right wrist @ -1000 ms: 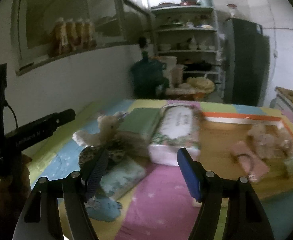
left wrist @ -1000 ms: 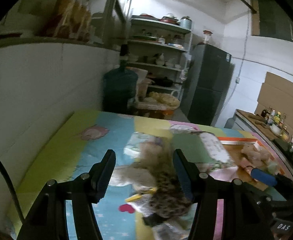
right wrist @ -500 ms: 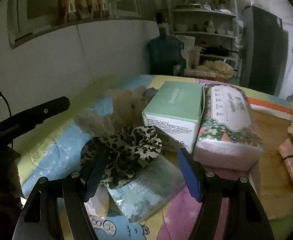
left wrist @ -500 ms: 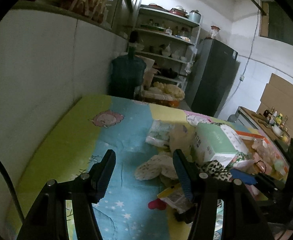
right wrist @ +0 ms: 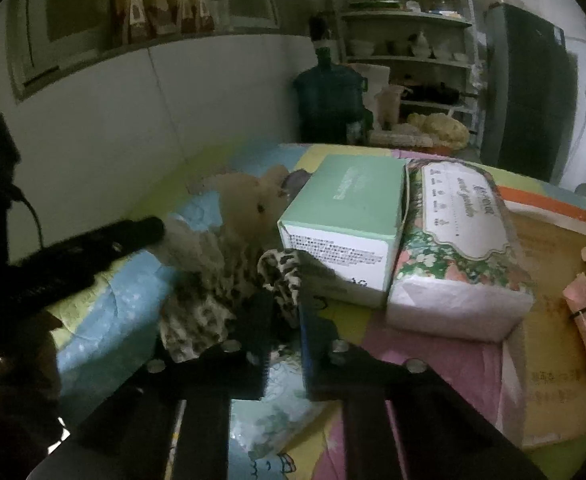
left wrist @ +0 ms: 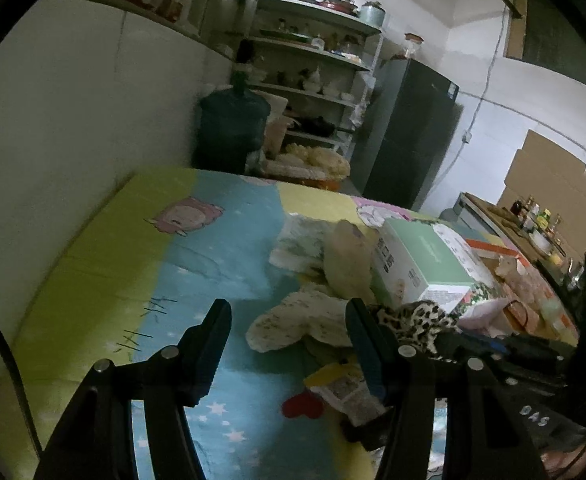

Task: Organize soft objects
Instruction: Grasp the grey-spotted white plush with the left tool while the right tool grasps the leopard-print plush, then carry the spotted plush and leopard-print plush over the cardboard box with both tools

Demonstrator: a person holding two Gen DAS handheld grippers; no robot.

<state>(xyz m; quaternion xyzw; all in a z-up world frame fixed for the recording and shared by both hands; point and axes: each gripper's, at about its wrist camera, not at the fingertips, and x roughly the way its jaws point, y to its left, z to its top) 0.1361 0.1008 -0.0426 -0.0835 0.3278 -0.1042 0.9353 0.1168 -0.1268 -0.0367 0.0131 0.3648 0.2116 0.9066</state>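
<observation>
The room is a dim kitchen with white walls. A metal shelf rack (left wrist: 313, 60) with bowls and pots stands at the back, in the upper middle of the left wrist view, with a big dark water jug (left wrist: 233, 128) to its left and a dark fridge (left wrist: 409, 132) to its right. The work surface is a table covered with a colourful cartoon cloth (left wrist: 197, 248) in green, blue, yellow and pink patches.

On this cloth, in the middle right of the left wrist view, lies a heap of soft things: a leopard-print scrunchie (right wrist: 281, 276), a pale plush toy (left wrist: 349, 264), a white spotted cloth (left wrist: 301, 320), and behind them a green box (right wrist: 353, 216) beside a flowered tissue pack (right wrist: 457, 248). A cardboard tray (right wrist: 553, 320) lies at the right edge of the right wrist view.

The right gripper (right wrist: 285, 312) is clenched on the scrunchie; leopard fabric bunches up between and around its dark fingers in the lower middle of its view. The left gripper (left wrist: 289, 332) is released, its jaws wide apart with nothing in them, hanging above the blue patch just left of the heap.

I judge that the step in hand is the picking of the scrunchie, and sorting has hardly begun, as the heap is mixed. The next move probably calls for a lift straight up, so that the scrunchie comes free from the cloth and toy it touches, and then carrying it to its place, maybe the tray; I cannot tell which place is meant.
</observation>
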